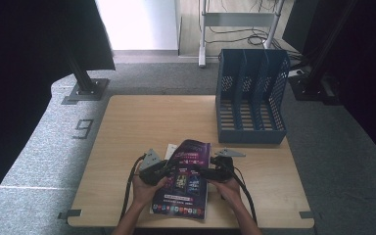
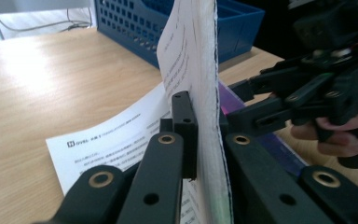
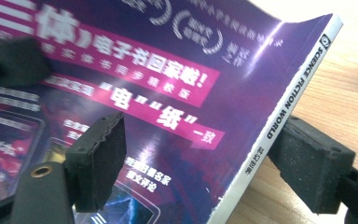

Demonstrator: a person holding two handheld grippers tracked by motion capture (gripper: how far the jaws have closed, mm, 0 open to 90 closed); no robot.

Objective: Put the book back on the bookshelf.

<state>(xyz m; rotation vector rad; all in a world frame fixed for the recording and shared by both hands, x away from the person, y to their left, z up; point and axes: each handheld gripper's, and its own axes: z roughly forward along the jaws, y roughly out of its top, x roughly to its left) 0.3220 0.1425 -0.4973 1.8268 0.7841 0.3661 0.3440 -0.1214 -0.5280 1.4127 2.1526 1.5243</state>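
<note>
A purple-covered magazine (image 1: 188, 178) lies near the table's front edge, its left side lifted. My left gripper (image 1: 169, 171) is shut on that left edge; in the left gripper view its jaws (image 2: 203, 116) clamp the upright white page edge of the magazine (image 2: 196, 70). My right gripper (image 1: 203, 172) reaches in from the right. In the right gripper view its jaws (image 3: 205, 158) stand wide apart, one pad (image 3: 98, 158) over the magazine's cover (image 3: 168, 70) and the other pad (image 3: 312, 168) behind the spine. A printed white sheet (image 2: 107, 140) lies under the magazine.
A blue slotted file rack (image 1: 252, 98) stands at the back right of the wooden table (image 1: 152, 122). A black stand's foot (image 1: 85, 90) rests on the floor beyond the table's left corner. Cables trail from both grippers toward the front edge.
</note>
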